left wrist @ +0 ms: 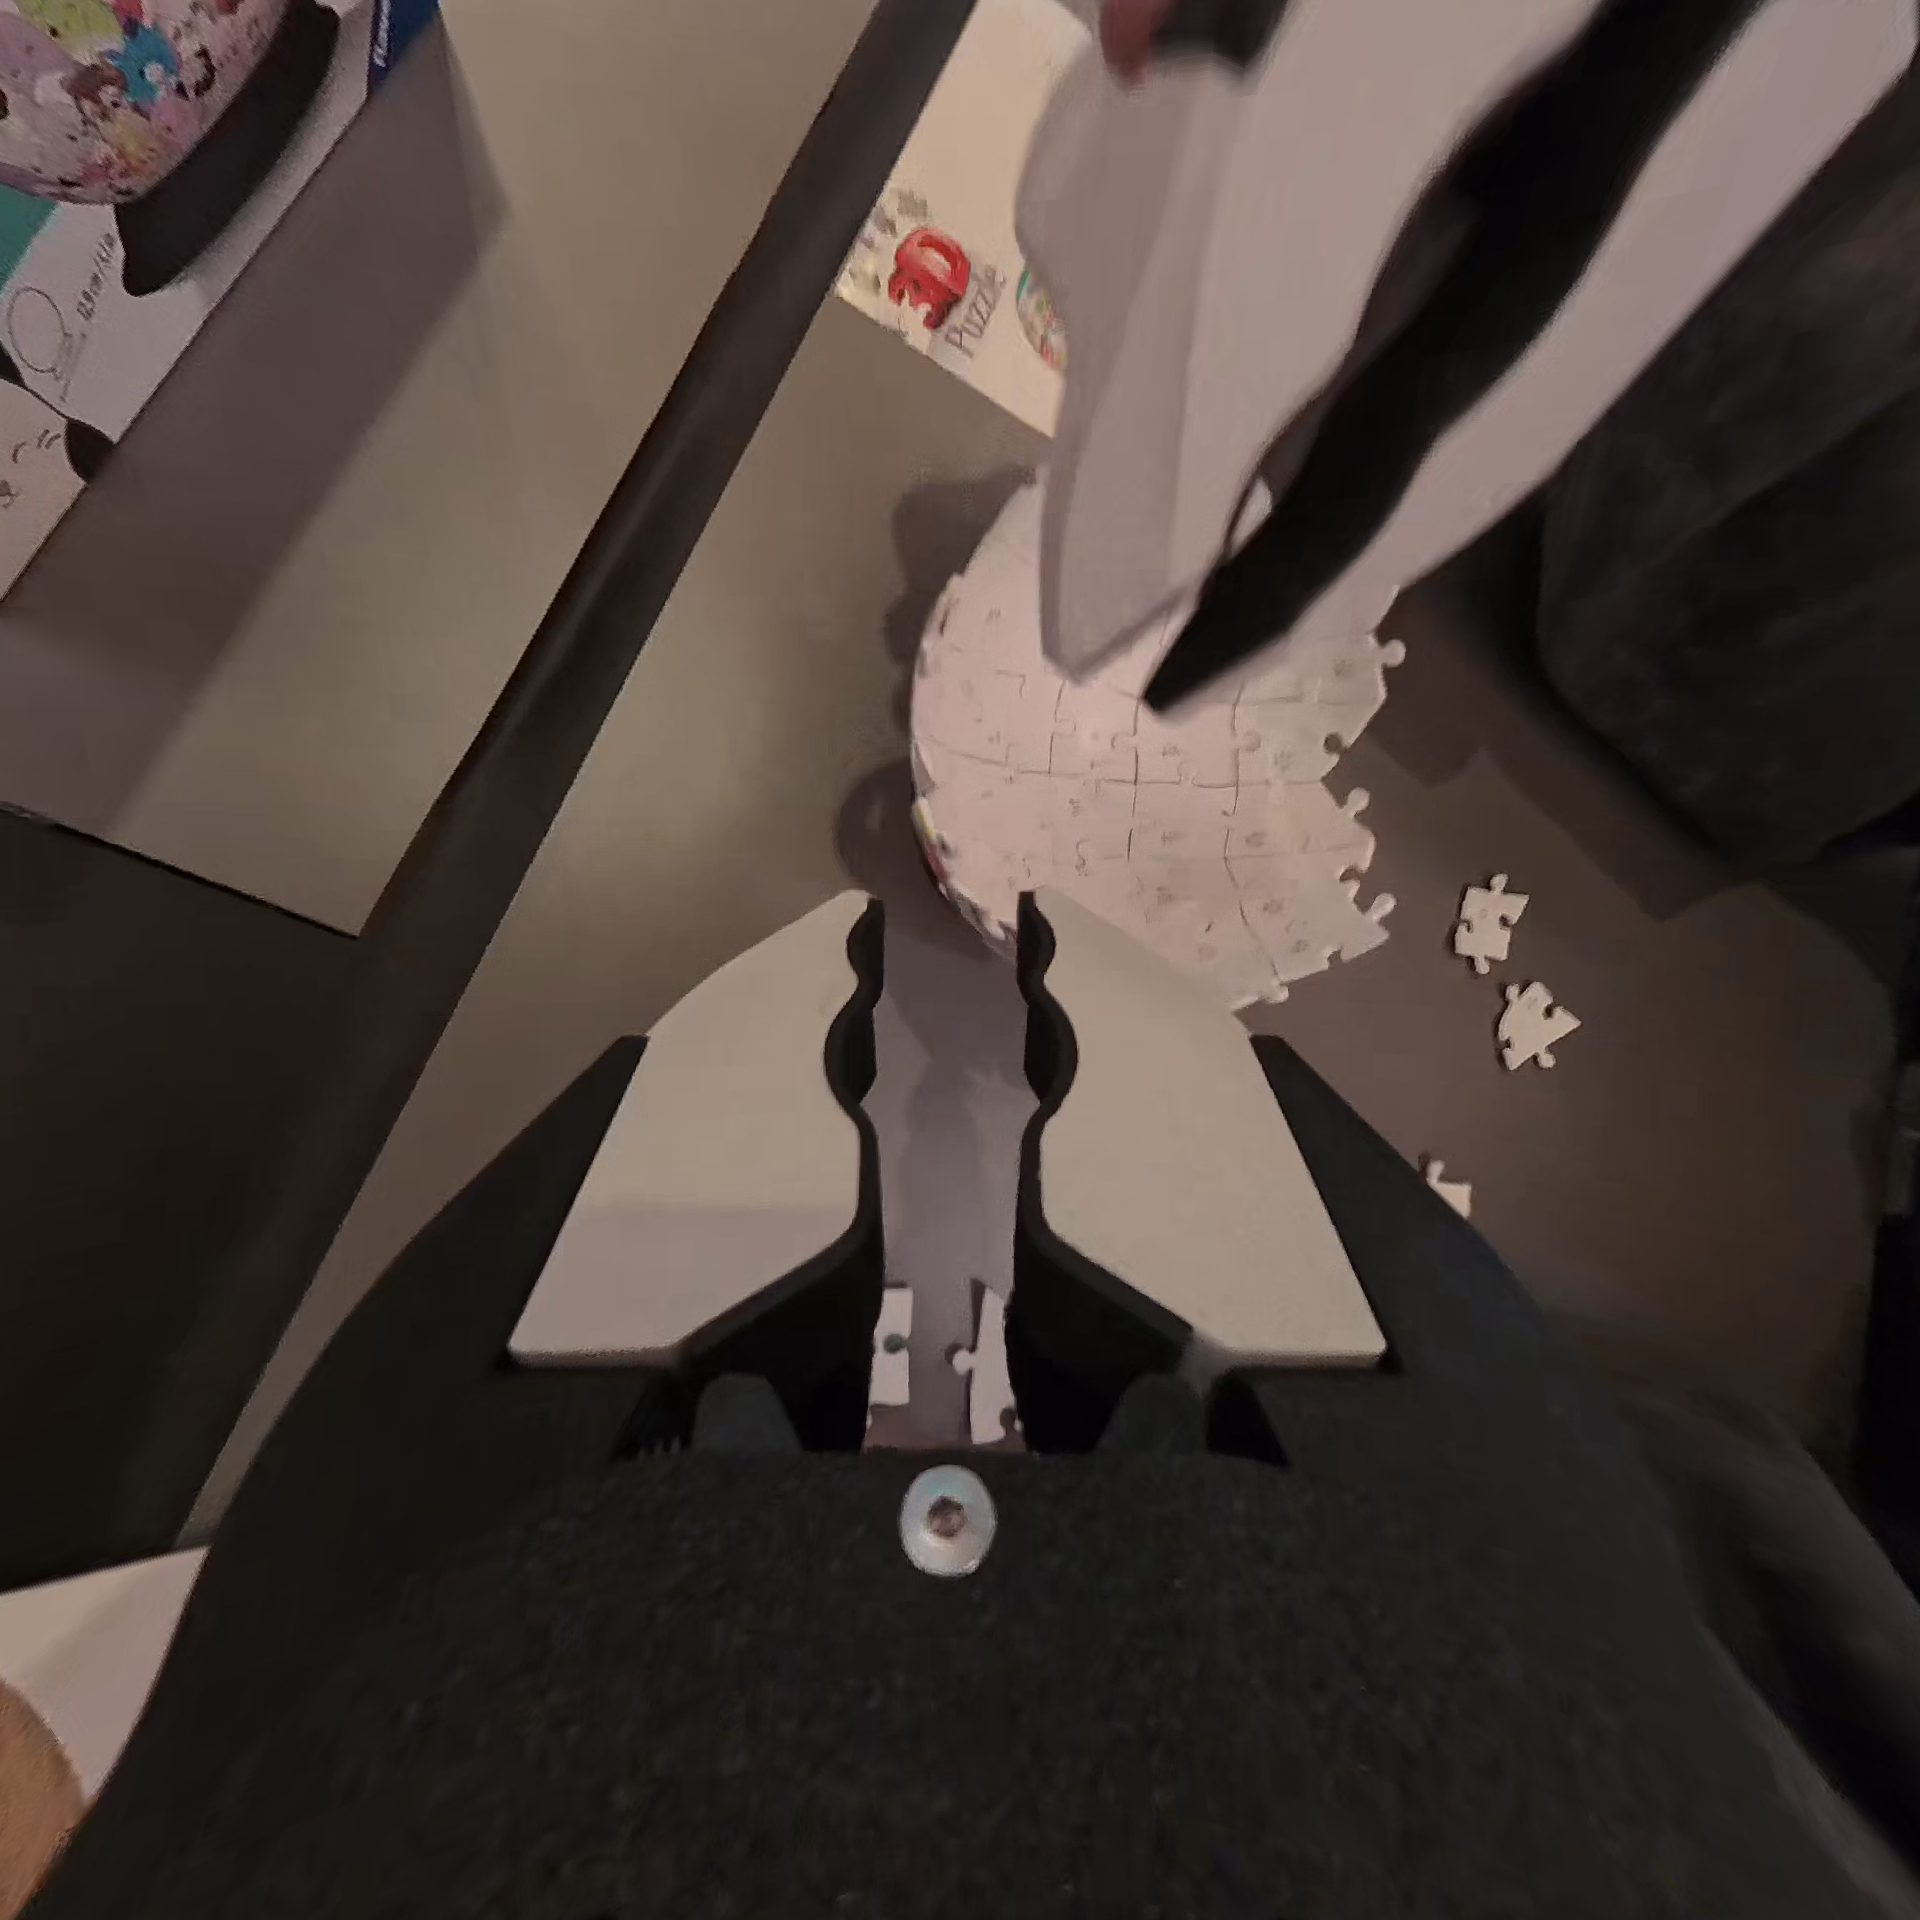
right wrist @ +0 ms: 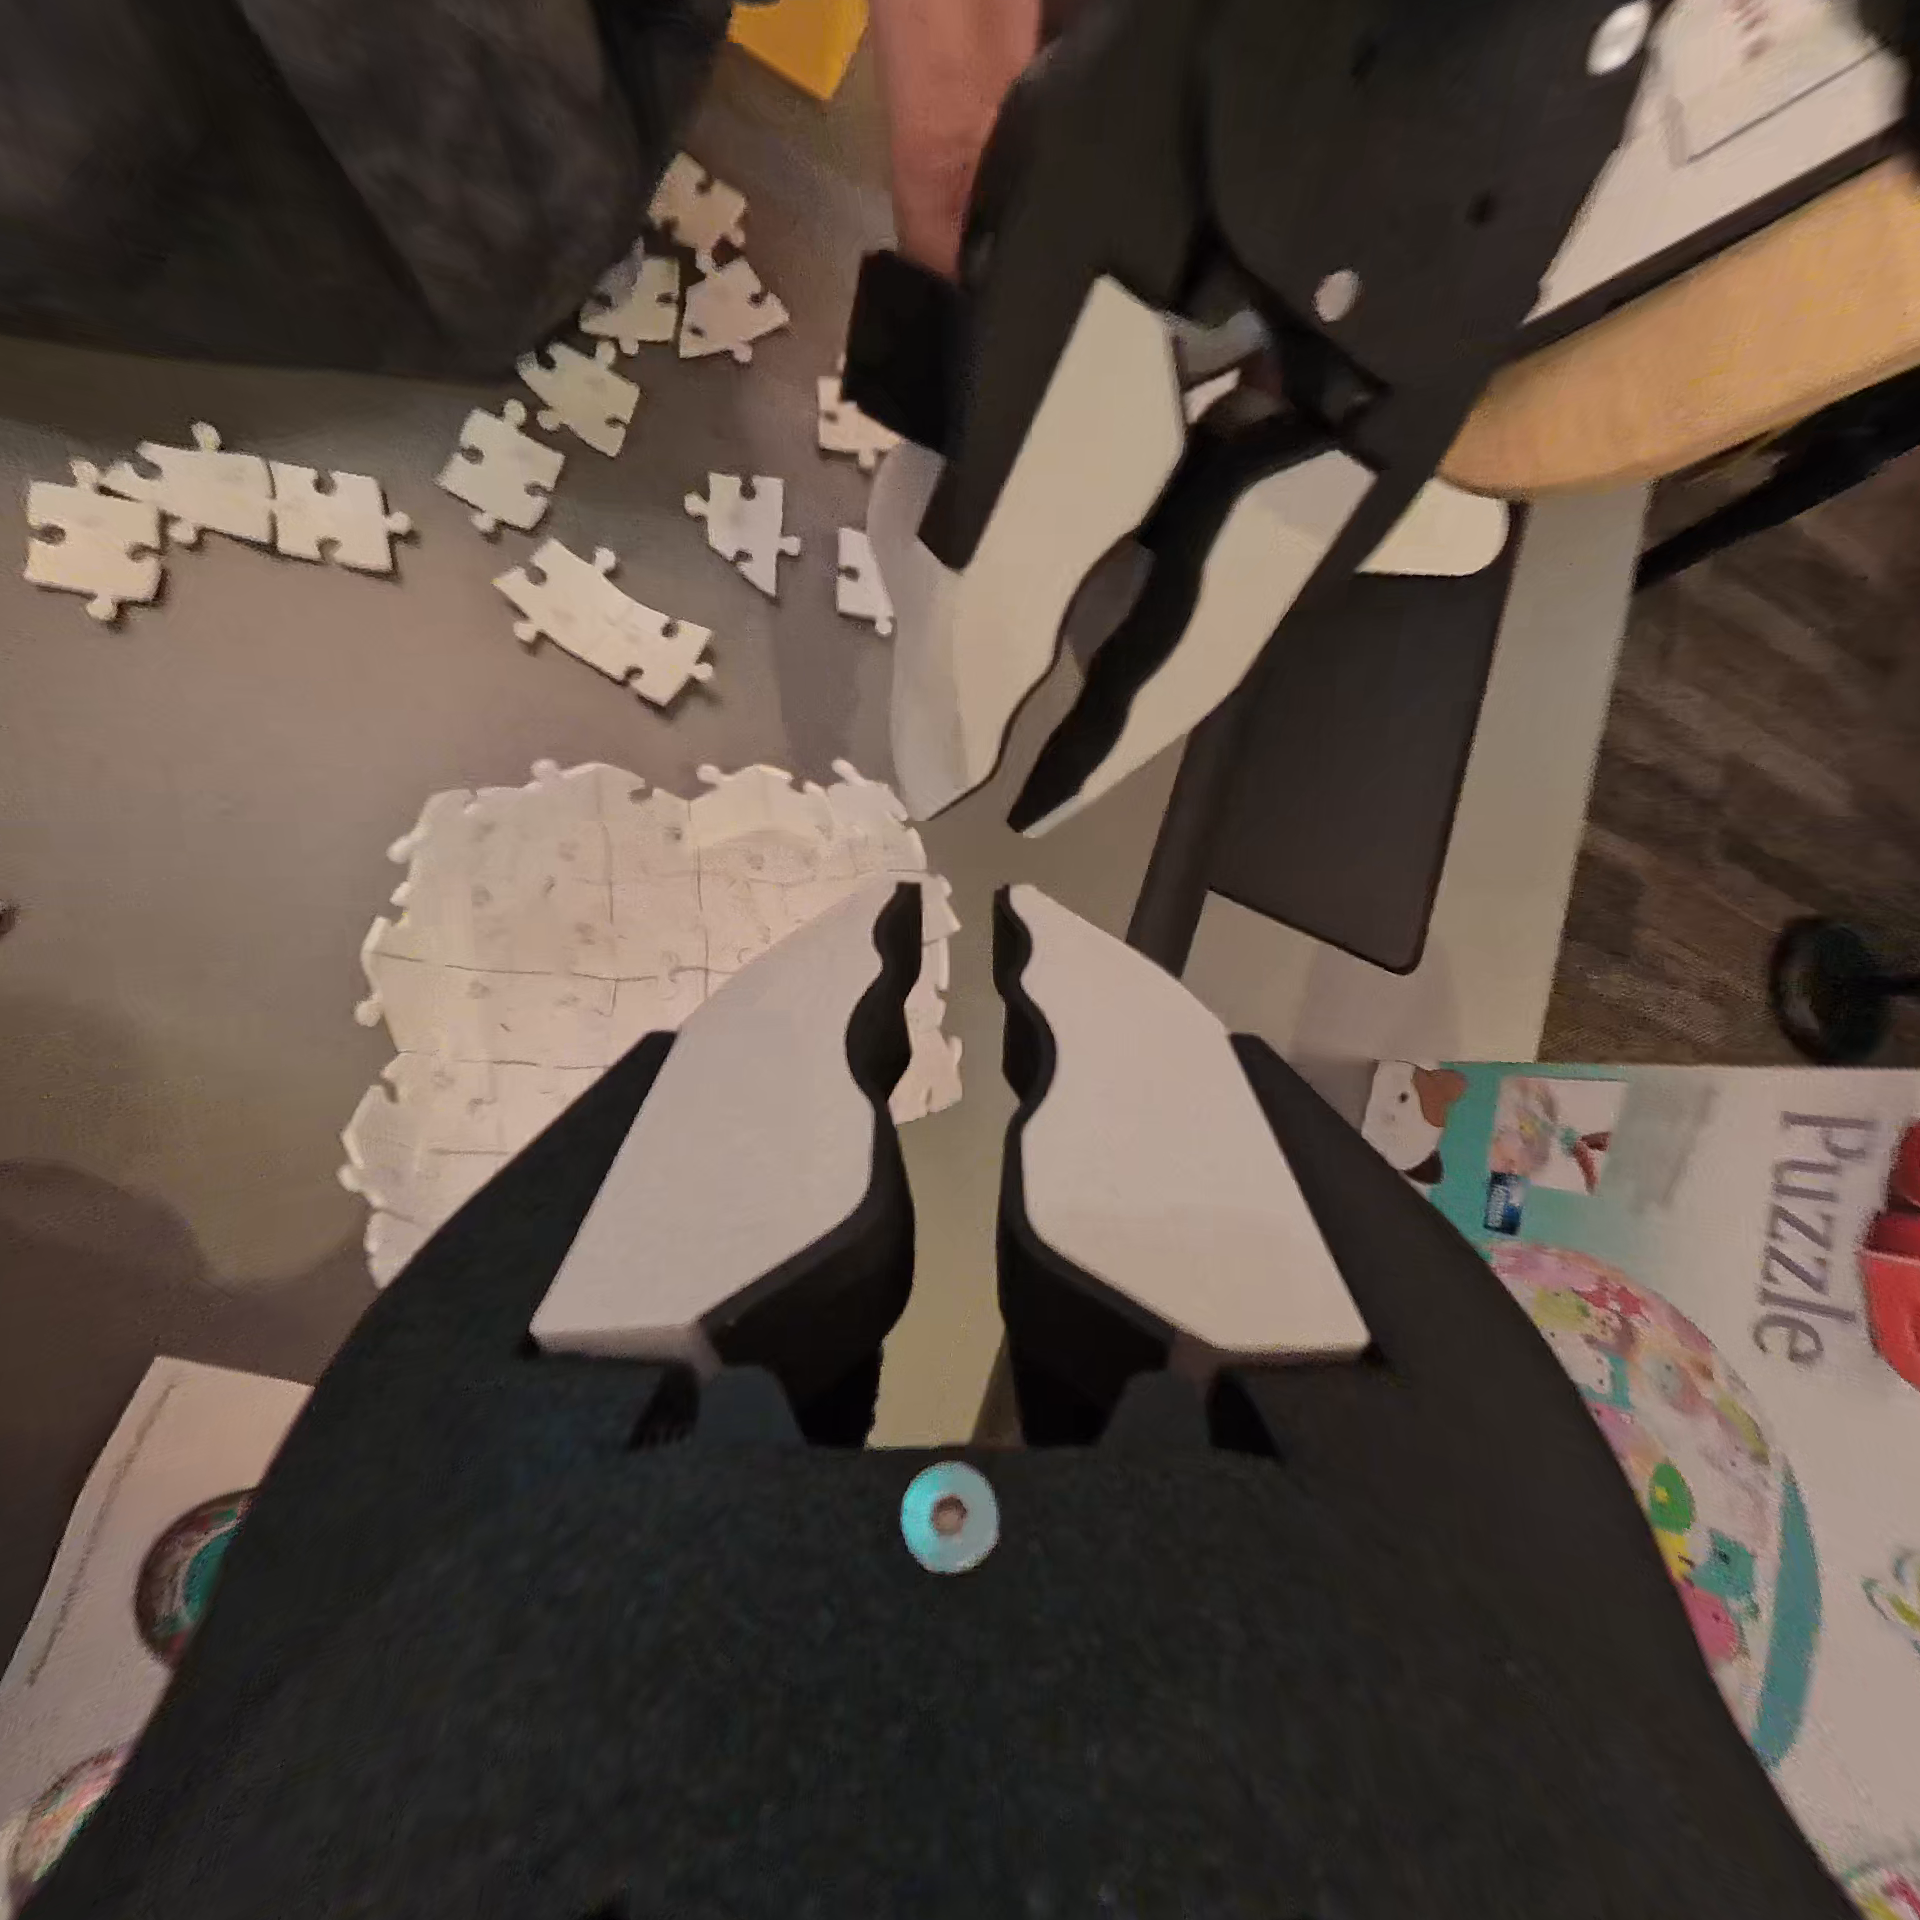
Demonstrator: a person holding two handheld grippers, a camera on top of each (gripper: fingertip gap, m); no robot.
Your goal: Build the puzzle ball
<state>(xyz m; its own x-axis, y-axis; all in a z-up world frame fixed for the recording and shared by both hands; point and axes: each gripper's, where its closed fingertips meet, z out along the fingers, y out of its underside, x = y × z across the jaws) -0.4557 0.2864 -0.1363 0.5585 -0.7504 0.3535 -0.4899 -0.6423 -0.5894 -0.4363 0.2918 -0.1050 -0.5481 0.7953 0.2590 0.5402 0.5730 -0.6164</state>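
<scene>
The half-built puzzle ball [left wrist: 1143, 810] is seen on the grey tabletop [left wrist: 644, 644], white side out, as a curved shell with knobbed edges. In the left wrist view it is placed at about one o'clock from the left gripper [left wrist: 945, 914], whose fingers [left wrist: 1122, 1091] are spread a little apart with nothing between them; the right-hand fingertip is seen just at the shell's lower edge, though contact cannot be confirmed. The right gripper [left wrist: 1132, 675] is shown blurred at the upper right, its tips over the top of the shell.

In the right wrist view the right gripper [right wrist: 956, 899] is held with a narrow gap between its fingers [right wrist: 748, 1143], nothing pinched, and the puzzle ball [right wrist: 623, 935] is found at nine o'clock from the tips, partly covered by the left-hand finger. The left gripper [right wrist: 971, 816] is pointed in from one o'clock, tips slightly parted and near the shell's upper right edge. Loose puzzle pieces [right wrist: 603, 613] are scattered at eleven o'clock. A puzzle box [right wrist: 1714, 1299] is seen at four o'clock.
</scene>
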